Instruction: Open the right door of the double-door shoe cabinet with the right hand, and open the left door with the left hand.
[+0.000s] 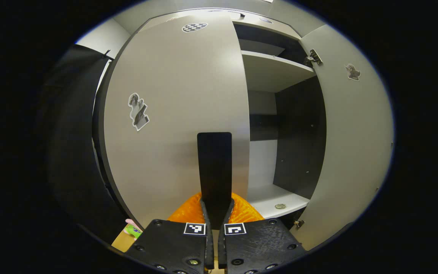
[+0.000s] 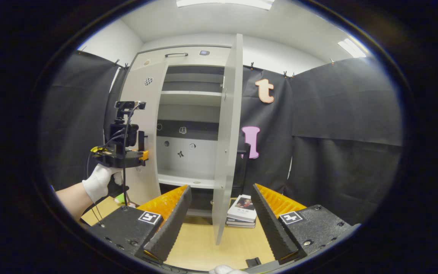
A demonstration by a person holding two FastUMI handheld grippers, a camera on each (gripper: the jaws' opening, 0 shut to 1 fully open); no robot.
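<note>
- The right door (image 2: 224,144) of the shoe cabinet (image 2: 188,125) stands swung out, so I judge that half done; my right gripper (image 2: 219,222) hangs wide apart and empty, back from its edge.
- My left gripper (image 1: 215,224) is clamped narrow on the black handle (image 1: 214,171) of the left door (image 1: 177,114), which looks nearly closed.
- Next, I reckon, I pull that handle toward me along the hinge's arc, keeping the grip firm.

wooden table (image 2: 203,243) — shoe cabinet (image 2: 188,114) and stacked books (image 2: 242,213) rest on it.
</note>
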